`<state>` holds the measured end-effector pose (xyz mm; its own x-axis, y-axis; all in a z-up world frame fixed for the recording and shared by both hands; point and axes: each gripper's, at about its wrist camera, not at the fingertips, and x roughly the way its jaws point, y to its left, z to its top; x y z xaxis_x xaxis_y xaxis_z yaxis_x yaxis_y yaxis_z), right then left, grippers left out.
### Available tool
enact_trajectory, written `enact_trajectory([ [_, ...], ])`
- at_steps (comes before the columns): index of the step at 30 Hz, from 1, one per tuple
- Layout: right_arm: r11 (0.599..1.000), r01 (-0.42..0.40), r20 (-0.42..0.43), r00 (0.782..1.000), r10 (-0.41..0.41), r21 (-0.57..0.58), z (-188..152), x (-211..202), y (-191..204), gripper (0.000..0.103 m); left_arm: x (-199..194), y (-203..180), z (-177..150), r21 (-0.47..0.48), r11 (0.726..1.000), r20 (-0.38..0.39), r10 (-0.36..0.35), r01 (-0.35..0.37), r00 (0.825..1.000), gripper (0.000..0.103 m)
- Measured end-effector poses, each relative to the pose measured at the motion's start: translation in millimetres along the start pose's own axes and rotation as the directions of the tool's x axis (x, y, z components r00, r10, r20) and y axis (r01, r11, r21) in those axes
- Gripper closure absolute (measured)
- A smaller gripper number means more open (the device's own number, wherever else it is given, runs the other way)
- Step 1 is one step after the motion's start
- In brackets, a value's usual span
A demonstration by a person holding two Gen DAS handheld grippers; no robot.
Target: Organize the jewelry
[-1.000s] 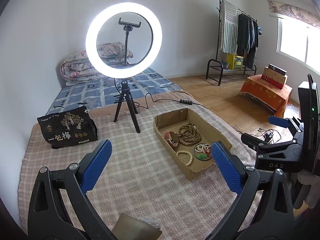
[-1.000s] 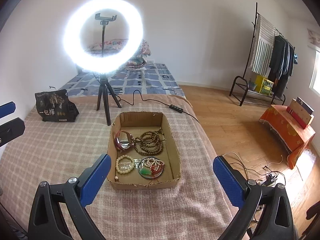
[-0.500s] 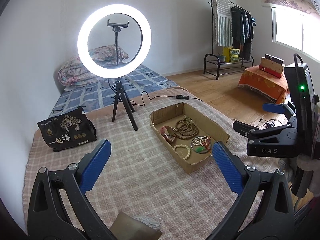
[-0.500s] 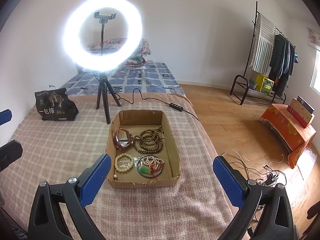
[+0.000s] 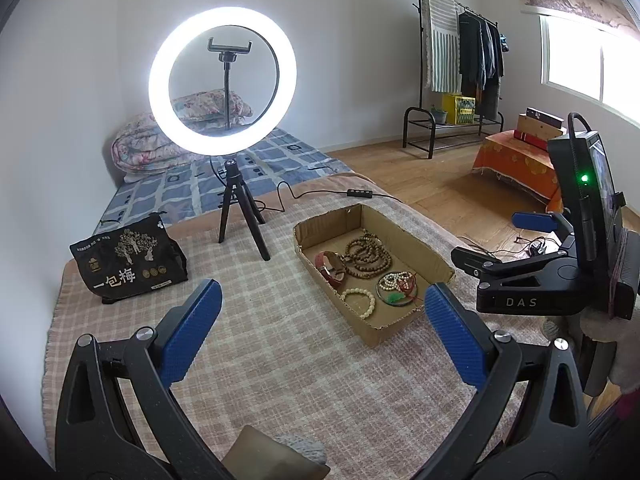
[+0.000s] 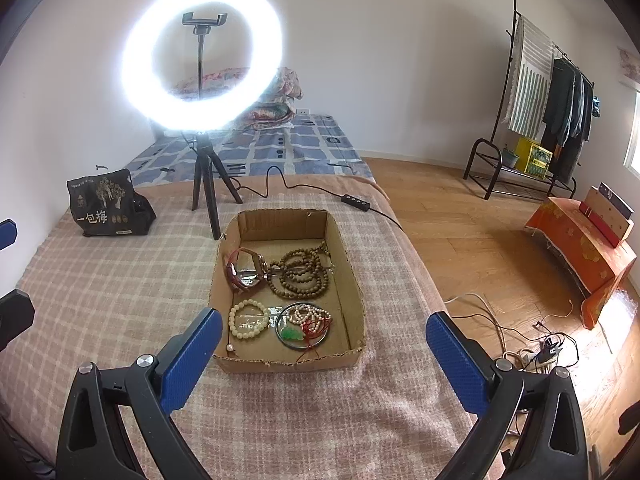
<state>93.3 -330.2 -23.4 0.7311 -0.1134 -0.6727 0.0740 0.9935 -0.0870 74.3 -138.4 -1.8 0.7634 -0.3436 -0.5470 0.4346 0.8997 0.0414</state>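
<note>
A shallow cardboard tray point(image 6: 352, 276) point(image 5: 424, 254) lies on the checked blanket. It holds a red strap watch point(image 6: 244, 270), a brown bead string point(image 6: 306, 270) point(image 5: 368, 258), a white bead bracelet point(image 6: 248, 318) point(image 5: 360, 302) and a small glass dish point(image 6: 304, 326) with pearl beads, red cord and a green piece. My right gripper point(image 6: 322, 350) is open and empty, hovering just in front of the tray. My left gripper point(image 5: 320, 318) is open and empty, left of the tray. The right gripper also shows in the left wrist view point(image 5: 520, 240).
A lit ring light on a tripod point(image 6: 204, 184) point(image 5: 236, 208) stands behind the tray, its cable point(image 6: 352, 200) trailing right. A black printed bag point(image 6: 106, 204) point(image 5: 128, 264) sits at the far left. The bed edge drops to wood floor with cables point(image 6: 520, 340) on the right.
The left gripper has drawn back and swung, so the tray sits farther off and more centred. The right gripper has edged slightly closer to the tray. Both stayed open.
</note>
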Motion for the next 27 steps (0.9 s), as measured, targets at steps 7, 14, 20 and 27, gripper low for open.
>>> enact_trajectory([
  [7,1.0,0.0,-0.004,1.0,0.0,0.004,-0.5,1.7,2.5,0.0,0.1,0.6,-0.6,-0.005,1.0,0.008,0.0,0.0,1.0,0.0],
  [14,1.0,-0.003,-0.012,1.0,0.003,0.007,-0.7,4.2,4.7,0.0,-3.1,0.1,-1.0,-0.003,1.0,0.019,0.004,-0.004,1.0,0.0],
  [20,1.0,-0.008,-0.012,1.0,0.008,0.012,-1.3,4.6,4.4,0.0,-3.3,-0.4,-1.0,0.0,1.0,0.019,0.005,-0.005,1.0,0.0],
  [27,1.0,-0.011,-0.019,1.0,0.011,0.009,-1.7,5.7,5.5,0.0,-3.7,-1.1,-1.0,0.0,1.0,0.016,0.006,-0.006,1.0,0.0],
])
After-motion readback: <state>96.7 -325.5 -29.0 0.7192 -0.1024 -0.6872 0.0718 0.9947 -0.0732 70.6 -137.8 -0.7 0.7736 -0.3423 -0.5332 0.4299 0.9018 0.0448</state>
